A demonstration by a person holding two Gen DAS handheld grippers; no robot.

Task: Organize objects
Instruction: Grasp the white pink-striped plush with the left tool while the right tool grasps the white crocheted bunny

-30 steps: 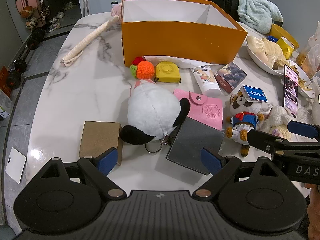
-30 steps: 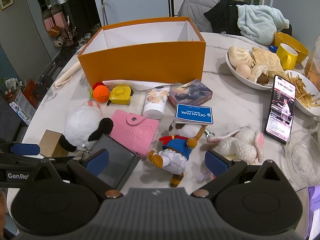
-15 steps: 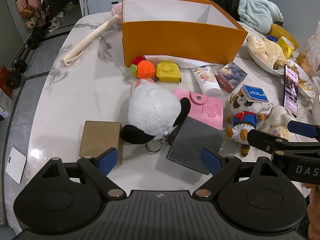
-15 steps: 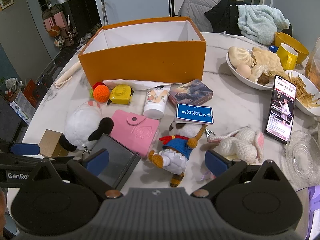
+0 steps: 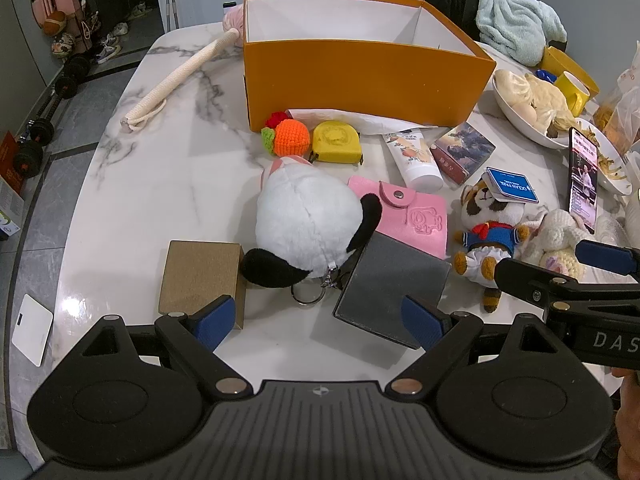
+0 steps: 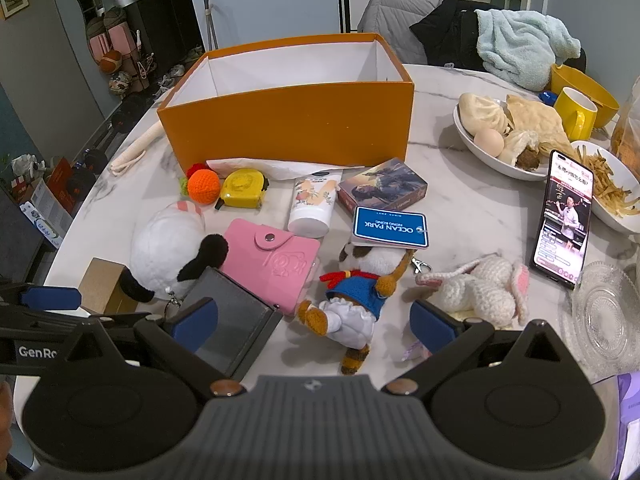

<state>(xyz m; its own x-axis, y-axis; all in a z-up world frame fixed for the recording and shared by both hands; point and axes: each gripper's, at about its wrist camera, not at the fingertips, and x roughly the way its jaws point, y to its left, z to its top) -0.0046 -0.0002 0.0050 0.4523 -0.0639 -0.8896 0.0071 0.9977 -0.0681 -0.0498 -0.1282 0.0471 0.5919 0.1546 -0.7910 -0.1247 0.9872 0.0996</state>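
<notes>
Left gripper (image 5: 316,318) jaws apart, empty; right gripper (image 6: 314,322) likewise. Landmark: orange box (image 5: 360,68), empty. Panda plush (image 5: 308,232) lies directly ahead of left gripper, on the box's near side; left arm nearer, probably picks first.

Left gripper (image 5: 316,318): black plastic body, ribbed centre panel with a small round emblem, two round domed housings, angular black arms on silver pivot pins, blue pads on the fingers (image 5: 214,316); white lettering "GenRo" on its side, seen from the right.

Right gripper (image 6: 314,318): same black build, blue pads, silver pivots; small screws and white "DAS" lettering on its side.
</notes>
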